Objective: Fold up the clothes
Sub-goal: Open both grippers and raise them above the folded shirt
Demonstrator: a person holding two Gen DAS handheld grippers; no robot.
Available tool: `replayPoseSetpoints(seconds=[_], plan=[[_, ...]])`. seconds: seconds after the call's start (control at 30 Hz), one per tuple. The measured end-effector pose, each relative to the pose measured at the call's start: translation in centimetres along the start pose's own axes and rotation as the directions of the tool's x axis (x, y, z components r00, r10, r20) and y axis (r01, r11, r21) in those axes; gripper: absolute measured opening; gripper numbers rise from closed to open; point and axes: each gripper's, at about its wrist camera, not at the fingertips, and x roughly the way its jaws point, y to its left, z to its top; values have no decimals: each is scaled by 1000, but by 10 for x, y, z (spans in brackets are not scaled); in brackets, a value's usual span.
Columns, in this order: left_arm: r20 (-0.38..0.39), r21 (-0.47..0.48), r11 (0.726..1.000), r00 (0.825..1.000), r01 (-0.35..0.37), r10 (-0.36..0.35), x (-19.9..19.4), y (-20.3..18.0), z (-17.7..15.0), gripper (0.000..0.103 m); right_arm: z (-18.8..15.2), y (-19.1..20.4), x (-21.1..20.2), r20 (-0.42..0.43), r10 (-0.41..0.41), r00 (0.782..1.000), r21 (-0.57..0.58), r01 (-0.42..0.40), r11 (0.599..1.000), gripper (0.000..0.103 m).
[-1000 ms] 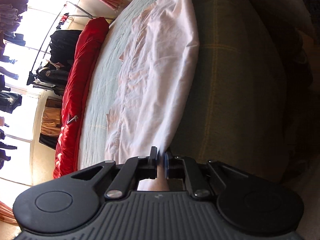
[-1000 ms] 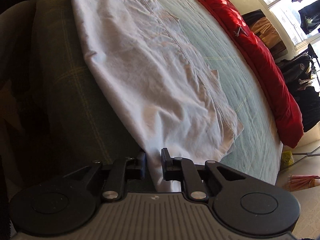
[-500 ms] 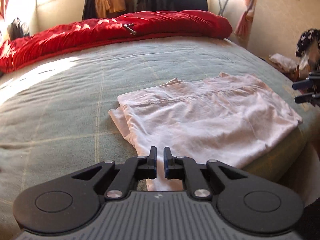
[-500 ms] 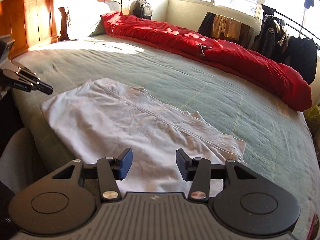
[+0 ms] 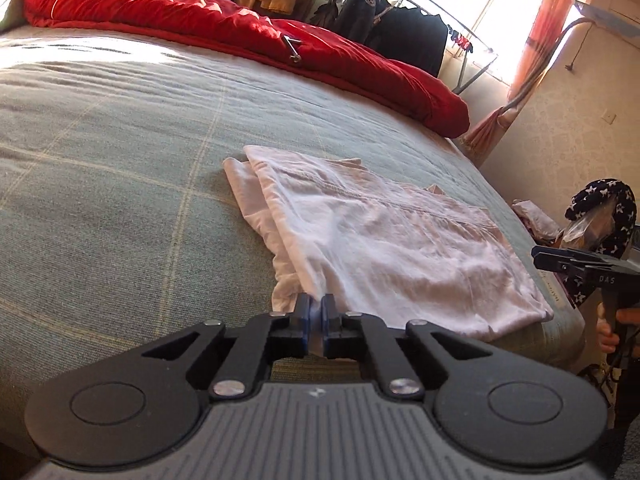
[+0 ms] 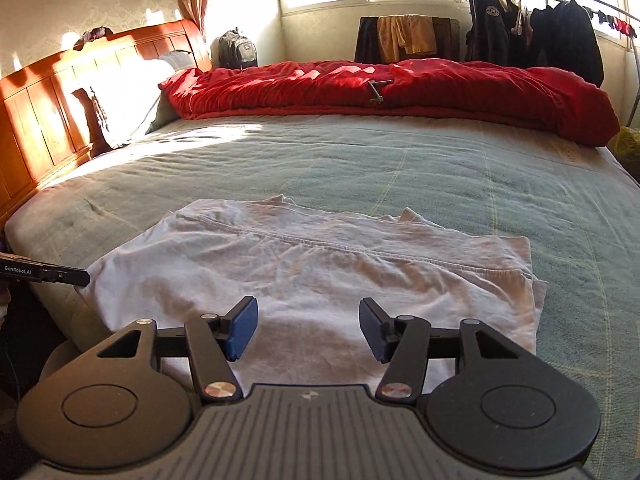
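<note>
A folded white garment [image 6: 312, 276] is lying near the green bedspread's [image 6: 440, 168] front edge, a red duvet [image 6: 400, 88] sitting behind. The left gripper [image 5: 315, 312] is nearly closed beside its corner; whether it's pinching fabric, I cannot tell. The right gripper [image 6: 308, 328] is hovering wide open, holding nothing

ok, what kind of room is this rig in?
A lived-in bedroom, almost certainly at home: a bed with a wooden headboard, a red duvet bunched along the far side, and a clothes rack of dark jackets by the window.
</note>
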Motion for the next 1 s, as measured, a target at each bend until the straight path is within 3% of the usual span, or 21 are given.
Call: replayPoseSetpoints(seconds=[0.17, 0.23, 0.33, 0.47, 0.57, 0.67, 0.77, 0.87, 0.93, 1.0], plan=[[-43, -23, 1000, 999, -11, 10, 7, 13, -8, 10, -5, -9, 8, -7, -22, 1000, 50, 22, 999, 65], [-9, -28, 1000, 1000, -6, 6, 2, 12, 0, 10, -7, -11, 13, -17, -35, 999, 57, 36, 998, 65], [71, 39, 999, 997, -27, 24, -11, -3, 20, 12, -10, -15, 20, -33, -55, 998, 68, 58, 996, 68], [111, 109, 992, 991, 58, -70, -3, -26, 42, 22, -12, -20, 29, -45, -98, 994, 80, 102, 992, 69], [66, 157, 984, 993, 83, -94, 30, -40, 47, 23, -14, -22, 37, -57, -112, 992, 90, 116, 989, 69], [35, 148, 987, 997, 59, -64, 61, -35, 47, 23, -18, -25, 42, -64, -107, 992, 96, 113, 989, 71], [36, 111, 989, 995, -96, 93, 73, -17, 44, 22, -23, -30, 47, -76, -125, 989, 93, 132, 987, 72], [49, 59, 992, 993, -113, 110, 62, -3, 49, 16, -30, -40, 53, -85, -148, 985, 104, 157, 982, 77], [71, 103, 981, 985, -165, 158, 55, -11, 56, 22, -33, -45, 57, -87, -147, 985, 117, 156, 981, 80], [85, 159, 978, 989, -134, 122, 54, -26, 66, 28, -35, -45, 60, -77, -126, 989, 128, 135, 983, 92]])
